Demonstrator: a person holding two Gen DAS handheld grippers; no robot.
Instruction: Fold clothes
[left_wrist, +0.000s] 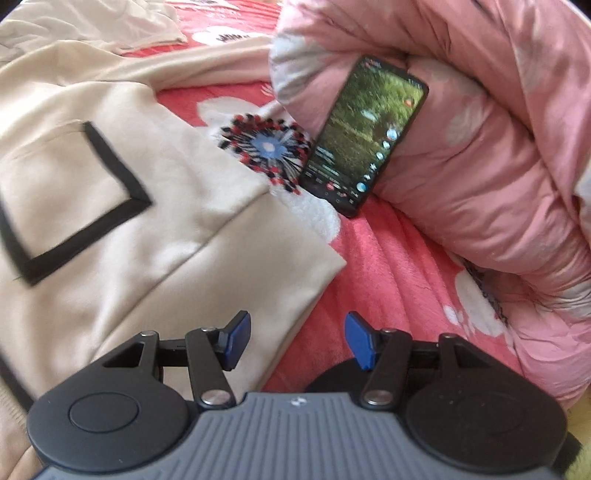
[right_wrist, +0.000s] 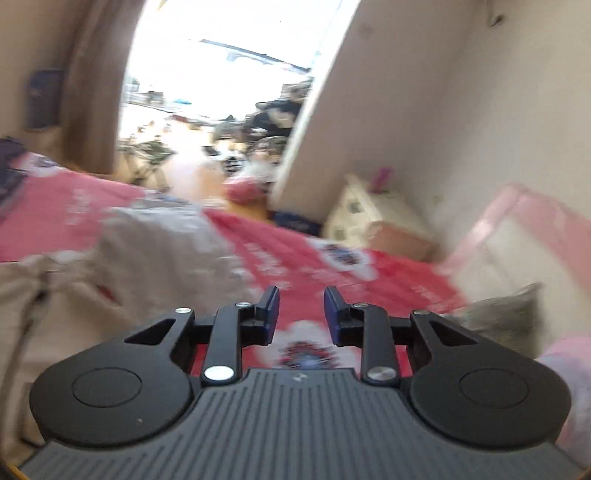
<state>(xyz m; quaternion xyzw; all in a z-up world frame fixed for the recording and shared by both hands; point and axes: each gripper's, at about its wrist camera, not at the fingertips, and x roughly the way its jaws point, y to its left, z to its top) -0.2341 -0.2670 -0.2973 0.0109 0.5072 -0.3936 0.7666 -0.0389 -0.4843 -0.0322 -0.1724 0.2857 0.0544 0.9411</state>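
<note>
Only left view shows phone (left_wrist: 364, 134), beige garment (left_wrist: 147, 236) | left gripper (left_wrist: 297, 341) jaws wide | right gripper (right_wrist: 301, 315) jaws narrow, empty

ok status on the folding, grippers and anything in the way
Left gripper open, empty, over the cream hoodie corner. Right gripper open, empty, view blurred. Phone propped on pink quilt beside the hoodie.

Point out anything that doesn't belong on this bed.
A black smartphone with its screen lit leans tilted against the rolled pink quilt, beside the cream sweatshirt. It is no garment, and it sits near the folding area.
</note>
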